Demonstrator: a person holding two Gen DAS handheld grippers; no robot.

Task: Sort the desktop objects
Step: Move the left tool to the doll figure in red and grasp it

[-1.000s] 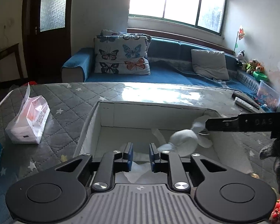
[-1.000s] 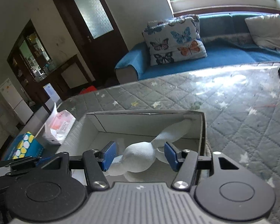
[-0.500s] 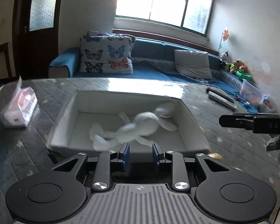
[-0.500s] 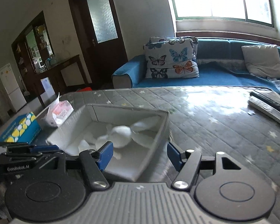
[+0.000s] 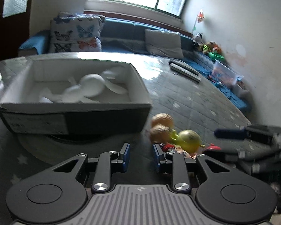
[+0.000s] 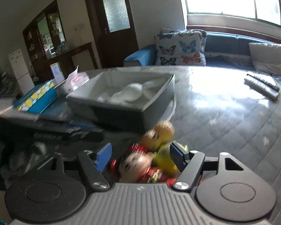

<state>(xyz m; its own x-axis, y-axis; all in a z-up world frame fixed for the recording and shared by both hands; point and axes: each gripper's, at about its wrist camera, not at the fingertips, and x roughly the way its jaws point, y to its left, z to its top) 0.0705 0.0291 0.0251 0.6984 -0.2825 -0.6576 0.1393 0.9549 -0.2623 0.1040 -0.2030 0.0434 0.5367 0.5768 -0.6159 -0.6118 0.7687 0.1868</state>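
A white box (image 5: 75, 105) (image 6: 155, 101) stands on the table and holds a white plush rabbit (image 5: 88, 89) (image 6: 133, 92). A pile of small toys lies in front of the box: two tan fuzzy balls (image 5: 162, 126) (image 6: 159, 133), a yellow-green toy (image 5: 189, 137) (image 6: 164, 159) and a red-dressed doll (image 6: 134, 162). My left gripper (image 5: 141, 156) is open and empty, just left of the pile. My right gripper (image 6: 139, 156) is open around the doll, jaws apart on both sides. The right gripper also shows in the left wrist view (image 5: 232, 133).
A blue and yellow tissue box (image 6: 37, 98) and a soft tissue pack (image 6: 75, 79) lie left of the white box. Two remote controls (image 5: 184, 69) (image 6: 261, 85) lie at the far right. The quilted table cover (image 6: 224, 123) spreads to the right. A sofa stands behind.
Both grippers have pulled back from the white box, leaving the white rabbit in it. They have dropped toward the toy pile in front of the box. The right gripper now straddles the doll.
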